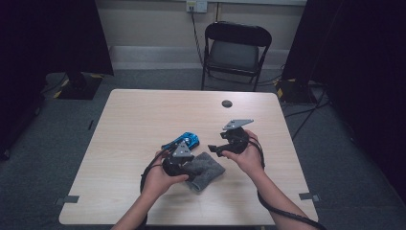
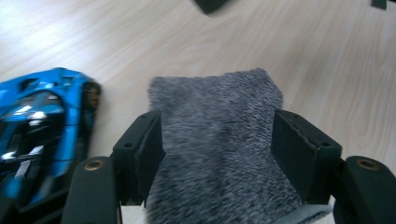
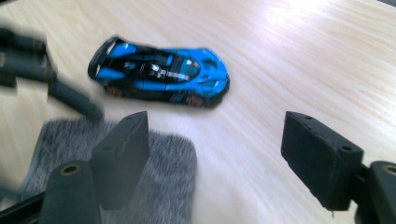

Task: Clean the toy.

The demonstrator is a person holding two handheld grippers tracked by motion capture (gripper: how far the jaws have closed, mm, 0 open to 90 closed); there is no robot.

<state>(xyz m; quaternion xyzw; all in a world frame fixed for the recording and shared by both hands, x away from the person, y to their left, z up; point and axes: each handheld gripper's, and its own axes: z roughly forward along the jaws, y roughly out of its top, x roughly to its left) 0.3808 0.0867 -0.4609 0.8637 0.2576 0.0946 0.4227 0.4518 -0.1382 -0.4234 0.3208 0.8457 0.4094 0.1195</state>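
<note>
A blue toy car (image 1: 184, 140) lies on the wooden table (image 1: 143, 120) near its middle. Just in front of it lies a folded grey cloth (image 1: 209, 167). My left gripper (image 1: 191, 168) hangs low over the cloth. In the left gripper view the left gripper (image 2: 215, 144) is open, with the cloth (image 2: 215, 102) lying under and between its jaws and the car (image 2: 42, 121) to the left. My right gripper (image 1: 214, 150) is held just right of the car. In its own view the right gripper (image 3: 217, 149) is open with bare table between the jaws, the car (image 3: 161, 74) ahead and the cloth (image 3: 170, 182) at lower left.
A black folding chair (image 1: 237, 50) stands behind the table's far edge. A dark round cap (image 1: 227, 103) is set in the tabletop at the back right. Dark curtains flank the room and cables run over the floor to the right.
</note>
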